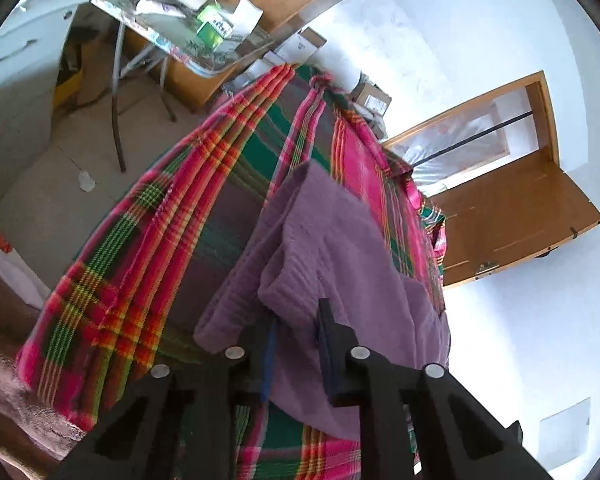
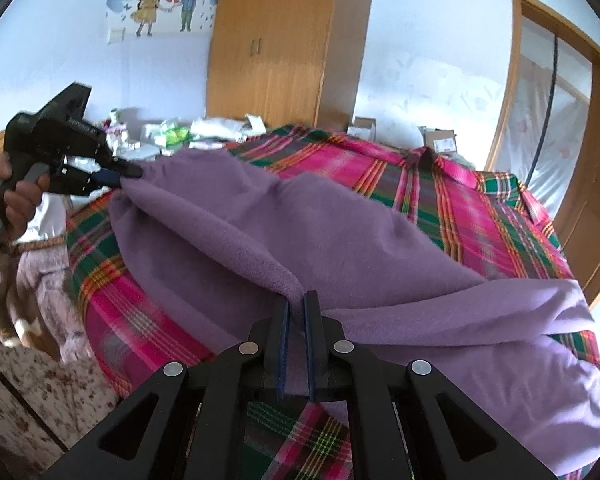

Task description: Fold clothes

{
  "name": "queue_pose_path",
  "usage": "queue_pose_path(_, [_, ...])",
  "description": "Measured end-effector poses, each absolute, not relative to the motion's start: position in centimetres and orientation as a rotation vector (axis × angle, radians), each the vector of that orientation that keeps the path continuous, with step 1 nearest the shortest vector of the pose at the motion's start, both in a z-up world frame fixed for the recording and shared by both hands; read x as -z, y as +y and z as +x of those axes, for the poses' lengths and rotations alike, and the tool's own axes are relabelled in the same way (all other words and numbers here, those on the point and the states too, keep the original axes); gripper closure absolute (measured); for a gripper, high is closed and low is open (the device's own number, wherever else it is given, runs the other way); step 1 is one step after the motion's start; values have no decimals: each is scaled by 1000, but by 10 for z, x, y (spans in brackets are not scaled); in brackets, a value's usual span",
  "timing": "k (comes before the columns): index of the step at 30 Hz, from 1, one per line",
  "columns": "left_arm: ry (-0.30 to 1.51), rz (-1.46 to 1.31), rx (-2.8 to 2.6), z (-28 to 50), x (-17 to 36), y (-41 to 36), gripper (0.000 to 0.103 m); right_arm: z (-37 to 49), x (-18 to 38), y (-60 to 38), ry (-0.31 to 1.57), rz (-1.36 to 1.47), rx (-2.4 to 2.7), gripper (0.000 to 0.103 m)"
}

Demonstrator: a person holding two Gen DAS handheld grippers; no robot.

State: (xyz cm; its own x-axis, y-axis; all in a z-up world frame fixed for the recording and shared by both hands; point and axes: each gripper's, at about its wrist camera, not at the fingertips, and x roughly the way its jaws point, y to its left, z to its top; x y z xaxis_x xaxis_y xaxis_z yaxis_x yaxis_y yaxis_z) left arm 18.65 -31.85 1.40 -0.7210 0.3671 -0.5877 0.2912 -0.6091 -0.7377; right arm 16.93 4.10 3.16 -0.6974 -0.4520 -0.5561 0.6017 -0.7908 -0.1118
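**One purple garment, two claws, one span between them**

One purple fleece garment lies over the bed's plaid cover, lifted off it along the stretch between the two claws. Its long axis runs from the bed's near edge, where the right claw grips, up and leftward to the side edge, where the left claw pinches a corner. Both claws are narrow and holding cloth: the right one has a ridge of fleece squeezed between its blue pads; the left one, in its own view, has a thick fold of the same garment between its fingers.

Judged from this, a fold is in progress, and the next move depends on the held edge being taut and level between the claws. The slack body of the garment drapes to the right of the right claw, toward the bed's right edge, so that claw is nearer the bulk.

Counted: one garment, one plaid cover, two claws, one person's hand on the left handle. Beyond the bed stand one wooden wardrobe and one cluttered folding table.
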Motion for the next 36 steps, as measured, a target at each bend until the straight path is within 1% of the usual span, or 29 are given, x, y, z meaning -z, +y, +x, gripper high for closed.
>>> queue_pose_path(5, [-1312,-1142,-2583,197,-29,-315,85,179,-48,42,397,643,2426,95])
queue_pose_path(10, [-1299,-1301,-2594,189,-8,-312,85,177,-31,39,427,736,2378,95])
queue_pose_path(17, [-1298,-1324,-2596,191,-5,-313,84,169,-14,39,393,852,2331,94])
queue_pose_path(19, [-1286,-1328,-2611,192,-8,-311,83,165,-13,41,351,884,2312,92])
queue_pose_path(23, [-1205,-1346,-2704,195,-19,-304,77,158,-12,47,265,946,2272,91])
queue_pose_path(26, [-1182,-1310,-2764,201,-31,-303,77,157,-15,53,216,969,2246,88])
queue_pose_path(29, [-1202,-1274,-2819,207,-39,-308,77,156,-17,60,137,1006,2184,88])
queue_pose_path(33, [-1249,-1204,-2859,215,-46,-314,77,155,-26,76,119,993,2221,88])
queue_pose_path(35, [-1214,-1180,-2871,213,-49,-309,77,150,-32,89,80,988,2268,88])
queue_pose_path(36, [-1165,-1175,-2883,210,-52,-303,77,146,-34,98,45,990,2295,88])
